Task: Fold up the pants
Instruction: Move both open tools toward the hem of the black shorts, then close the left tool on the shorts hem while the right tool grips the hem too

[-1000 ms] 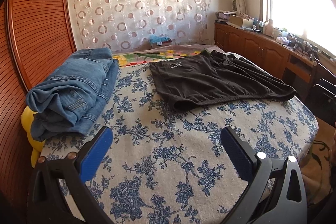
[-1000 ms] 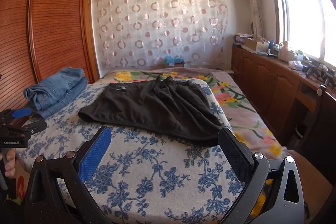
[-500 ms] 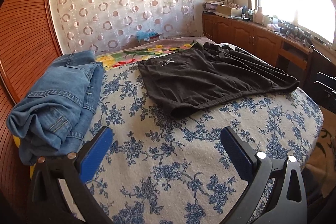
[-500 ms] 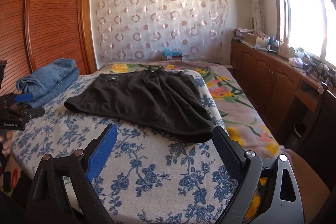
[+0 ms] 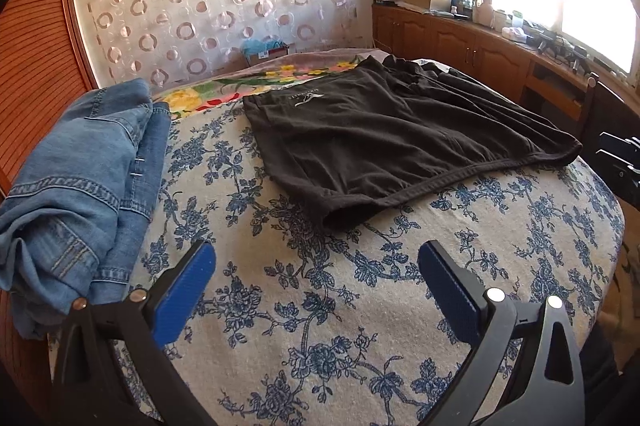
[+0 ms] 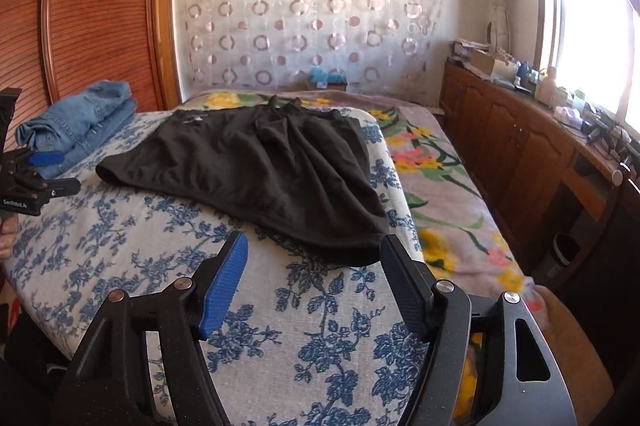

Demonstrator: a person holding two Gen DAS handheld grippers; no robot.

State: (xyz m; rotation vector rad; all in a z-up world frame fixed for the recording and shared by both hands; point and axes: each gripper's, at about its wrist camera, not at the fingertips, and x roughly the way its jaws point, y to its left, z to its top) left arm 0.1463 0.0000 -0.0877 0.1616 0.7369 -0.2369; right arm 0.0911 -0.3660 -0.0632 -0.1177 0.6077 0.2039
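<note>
Where the bed [image 5: 460,266] fills most of both wrist views, its top is covered by a grey cloth printed with blue flowers, and a pink blanket with yellow and green flowers [image 6: 440,186] shows past that cloth toward 1 o'clock in the right wrist view. A wooden louvred wardrobe [image 6: 100,6] stands at 10 o'clock there, a sheer curtain with ring patterns [image 6: 312,14] hangs at 12 o'clock, and a low wooden cabinet [image 6: 520,154] with clutter on top runs under the window at 3 o'clock.

The black pants [image 5: 392,138] lie spread flat on the blue-flowered cloth, at 12 o'clock from the left gripper [image 5: 316,278] and just ahead of the right gripper [image 6: 314,274]; the near hem lies close to the right gripper's fingertips, and whether it touches them I cannot tell. A folded pile of blue jeans [image 5: 80,178] sits at 9 o'clock in the left wrist view, well apart from the black pants.

The left gripper's jaws stand spread wide with only the cloth showing between them. The right gripper's jaws have just been closing, narrower than the left's but still apart, with nothing pinched.
</note>
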